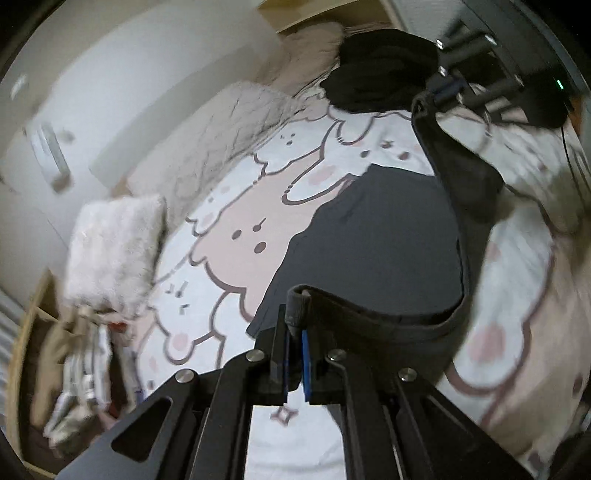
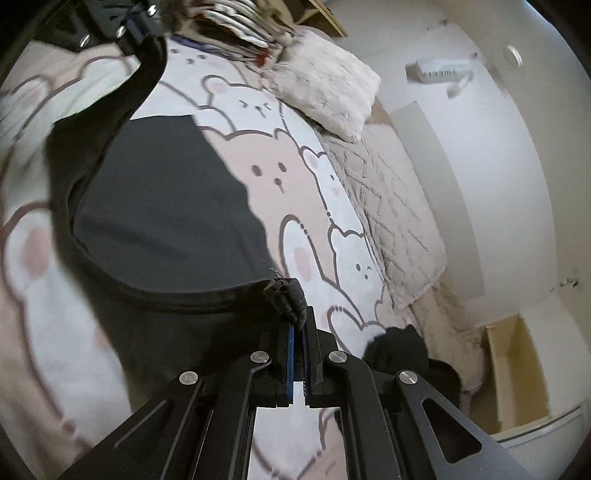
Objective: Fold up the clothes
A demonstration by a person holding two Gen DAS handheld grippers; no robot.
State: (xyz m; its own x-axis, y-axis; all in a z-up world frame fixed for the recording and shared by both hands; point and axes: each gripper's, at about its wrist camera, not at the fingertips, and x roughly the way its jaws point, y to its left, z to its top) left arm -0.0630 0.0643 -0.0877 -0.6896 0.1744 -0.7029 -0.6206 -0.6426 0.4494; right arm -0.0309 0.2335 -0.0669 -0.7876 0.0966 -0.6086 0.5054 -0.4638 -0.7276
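A dark grey garment (image 1: 380, 236) lies partly spread on a bed sheet printed with pink and white bears (image 1: 236, 221). My left gripper (image 1: 295, 325) is shut on one end of the garment's thick hem. My right gripper (image 2: 298, 325) is shut on the other end of that hem (image 2: 288, 295). The hem hangs as a slack band between the two grippers, lifted above the sheet. The right gripper shows in the left wrist view (image 1: 448, 79) at the top right. The left gripper shows in the right wrist view (image 2: 136, 31) at the top left. The garment (image 2: 159, 206) also fills the middle of that view.
A pile of black clothing (image 1: 376, 74) sits at the far end of the bed, also in the right wrist view (image 2: 402, 354). A furry pale pillow (image 1: 110, 251) and a quilted blanket (image 2: 391, 214) lie along the wall side. A basket with striped clothes (image 1: 74, 373) stands beside the bed.
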